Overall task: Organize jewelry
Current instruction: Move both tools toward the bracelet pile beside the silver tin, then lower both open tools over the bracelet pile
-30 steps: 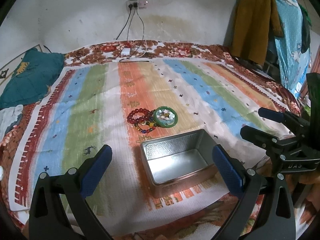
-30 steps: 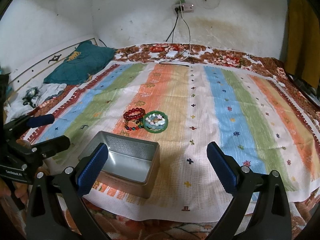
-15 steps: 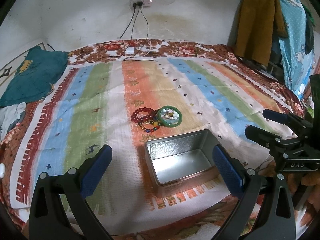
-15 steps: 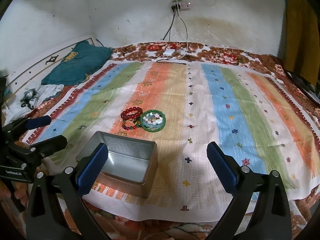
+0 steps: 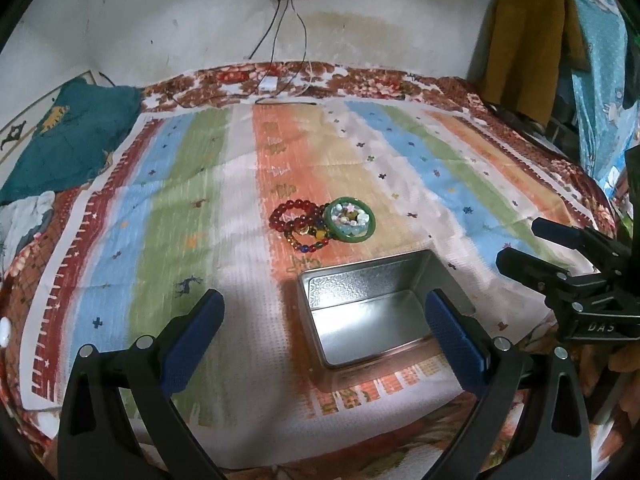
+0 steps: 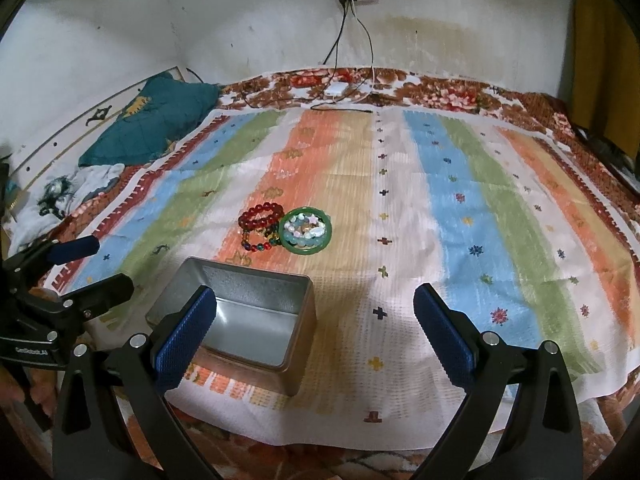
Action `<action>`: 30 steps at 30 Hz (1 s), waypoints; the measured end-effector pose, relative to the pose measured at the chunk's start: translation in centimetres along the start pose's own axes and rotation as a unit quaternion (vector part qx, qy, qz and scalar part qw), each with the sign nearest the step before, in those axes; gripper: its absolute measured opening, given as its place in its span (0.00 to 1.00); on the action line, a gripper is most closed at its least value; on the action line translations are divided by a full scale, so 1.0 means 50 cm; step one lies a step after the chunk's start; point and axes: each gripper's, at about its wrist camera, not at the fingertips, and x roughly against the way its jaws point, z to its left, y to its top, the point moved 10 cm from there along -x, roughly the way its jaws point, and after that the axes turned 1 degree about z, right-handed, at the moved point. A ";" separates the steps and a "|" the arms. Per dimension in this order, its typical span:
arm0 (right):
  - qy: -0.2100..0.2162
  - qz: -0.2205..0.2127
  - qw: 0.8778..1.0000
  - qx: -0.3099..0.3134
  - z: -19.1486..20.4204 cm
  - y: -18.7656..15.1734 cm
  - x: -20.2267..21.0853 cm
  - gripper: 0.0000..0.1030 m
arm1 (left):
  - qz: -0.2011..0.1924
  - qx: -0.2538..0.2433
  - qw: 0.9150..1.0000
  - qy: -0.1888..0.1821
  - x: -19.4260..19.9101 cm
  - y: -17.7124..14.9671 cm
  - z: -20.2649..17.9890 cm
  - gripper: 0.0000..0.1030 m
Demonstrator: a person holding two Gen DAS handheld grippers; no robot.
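A pile of bracelets lies on the striped cloth: red bead bracelets [image 5: 289, 216] [image 6: 260, 218], a multicoloured bead bracelet [image 5: 310, 243] [image 6: 258, 245], and a green bangle [image 5: 349, 219] [image 6: 306, 232] with pale beads inside it. An open, empty metal tin [image 5: 376, 312] [image 6: 244, 312] stands in front of them. My left gripper [image 5: 322, 328] is open, hovering near the tin's front, nothing between its blue pads. My right gripper [image 6: 312, 328] is open too, to the right of the tin. Each gripper appears in the other's view: the right gripper [image 5: 560, 256], the left gripper [image 6: 76, 268].
The striped cloth [image 5: 168, 200] [image 6: 480, 208] covers a floral bedspread [image 6: 440, 92]. A teal pillow [image 5: 68, 140] [image 6: 152, 124] lies at the far left. Cables and a charger [image 5: 268, 84] rest by the far wall. Clothes [image 5: 560, 40] hang at the right.
Both grippers have drifted slightly, so the tin and bracelets sit a little further right in the left wrist view and further left in the right wrist view. Nothing was grasped.
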 end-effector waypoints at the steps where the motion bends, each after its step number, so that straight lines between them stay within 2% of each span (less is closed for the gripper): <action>1: 0.003 0.003 1.000 0.000 0.001 0.001 -0.004 0.97 | 0.004 0.001 1.000 -0.001 -0.004 0.000 0.000 0.95; 15: 0.022 0.037 0.999 -0.004 -0.001 0.034 -0.059 0.97 | 0.059 0.023 0.998 -0.006 -0.069 0.020 0.021 0.95; 30: 0.037 0.064 0.997 -0.018 -0.008 0.073 -0.115 0.97 | 0.081 0.056 0.995 -0.002 -0.118 0.066 0.067 0.95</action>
